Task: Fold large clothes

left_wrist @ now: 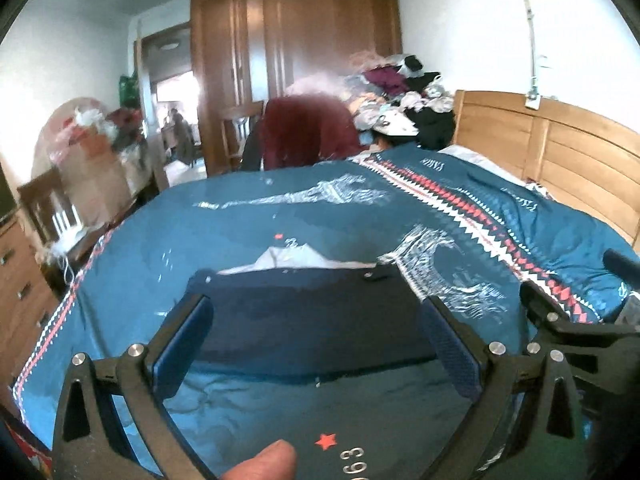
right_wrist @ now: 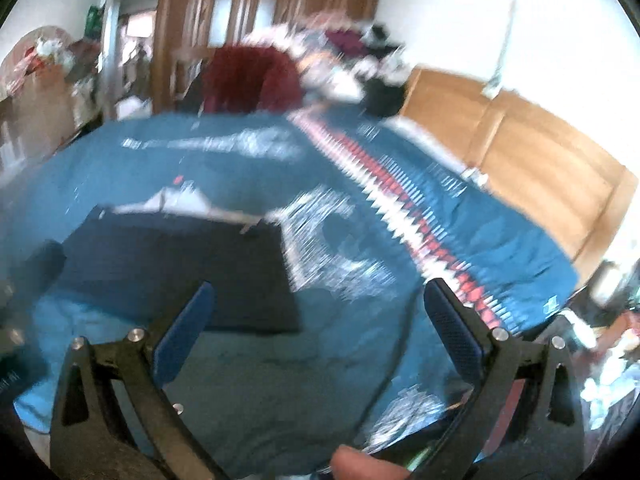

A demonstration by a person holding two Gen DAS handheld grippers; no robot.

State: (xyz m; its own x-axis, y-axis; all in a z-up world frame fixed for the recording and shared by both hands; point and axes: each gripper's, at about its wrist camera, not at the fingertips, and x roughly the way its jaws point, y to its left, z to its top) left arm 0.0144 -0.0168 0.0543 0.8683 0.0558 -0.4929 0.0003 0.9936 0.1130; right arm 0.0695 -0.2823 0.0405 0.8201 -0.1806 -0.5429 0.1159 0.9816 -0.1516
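A dark navy garment (left_wrist: 312, 316) lies folded into a flat rectangle on the blue bedspread (left_wrist: 248, 220), with a strip of white fabric (left_wrist: 292, 260) showing at its far edge. My left gripper (left_wrist: 316, 320) is open and empty, held above the garment's near edge. In the blurred right wrist view the same garment (right_wrist: 180, 264) lies to the left. My right gripper (right_wrist: 316, 304) is open and empty, above the bedspread (right_wrist: 360, 240) just right of the garment. The right gripper's frame also shows at the right edge of the left wrist view (left_wrist: 560, 320).
A wooden headboard (left_wrist: 560, 148) runs along the right. A pile of clothes (left_wrist: 400, 100) and a dark red garment (left_wrist: 308, 128) sit beyond the bed's far side. A wooden wardrobe (left_wrist: 292, 60) stands behind. A drawer unit (left_wrist: 20, 280) is at the left.
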